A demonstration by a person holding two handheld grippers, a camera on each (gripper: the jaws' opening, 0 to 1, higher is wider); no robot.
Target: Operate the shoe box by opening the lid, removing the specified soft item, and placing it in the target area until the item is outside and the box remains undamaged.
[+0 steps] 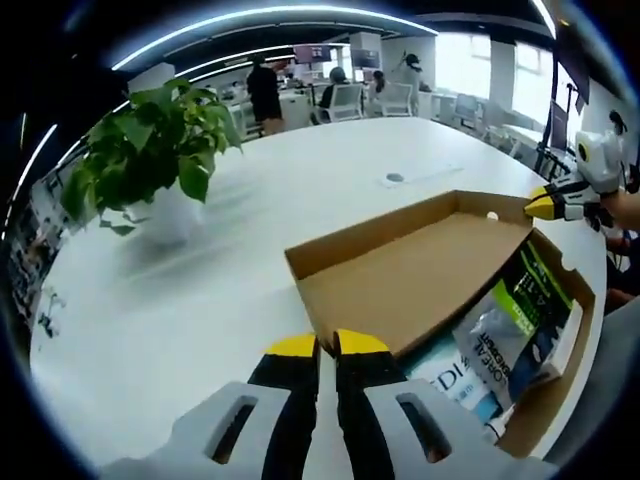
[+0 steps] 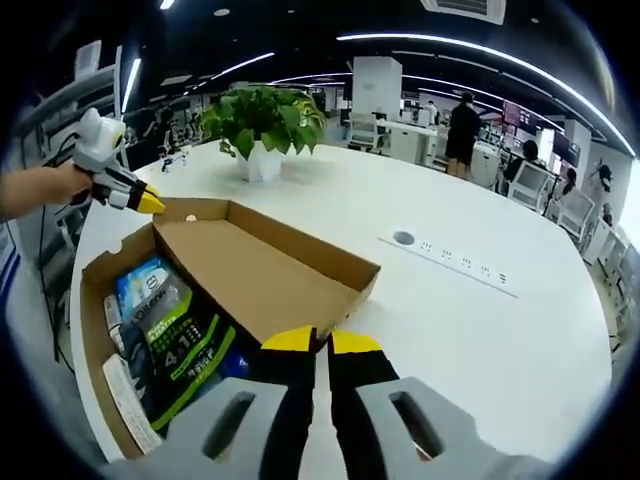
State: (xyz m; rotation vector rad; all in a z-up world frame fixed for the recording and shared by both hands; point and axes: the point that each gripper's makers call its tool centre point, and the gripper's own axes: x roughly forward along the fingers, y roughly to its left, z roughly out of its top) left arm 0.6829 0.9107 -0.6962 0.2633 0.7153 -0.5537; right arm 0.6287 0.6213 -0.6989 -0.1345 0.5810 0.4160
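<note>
An open cardboard shoe box (image 1: 588, 300) (image 2: 96, 300) lies on a white table. Its lid (image 1: 420, 270) (image 2: 260, 270) is lifted and tilted over the box. Inside lie soft packets: a green and black one (image 1: 535, 290) (image 2: 185, 340) and a blue and white one (image 1: 470, 375) (image 2: 150, 290). My left gripper (image 1: 326, 345) is shut at one corner of the lid's edge and appears at the far left (image 2: 150, 203) of the right gripper view. My right gripper (image 2: 321, 340) is shut at the opposite corner and appears at the right (image 1: 540, 207) of the left gripper view.
A potted plant (image 1: 150, 150) (image 2: 262, 120) in a white pot stands on the table beyond the box. A round cable port (image 1: 395, 178) (image 2: 403, 238) and a socket strip (image 2: 465, 262) are set in the tabletop. People and office chairs (image 1: 345, 100) are at the back.
</note>
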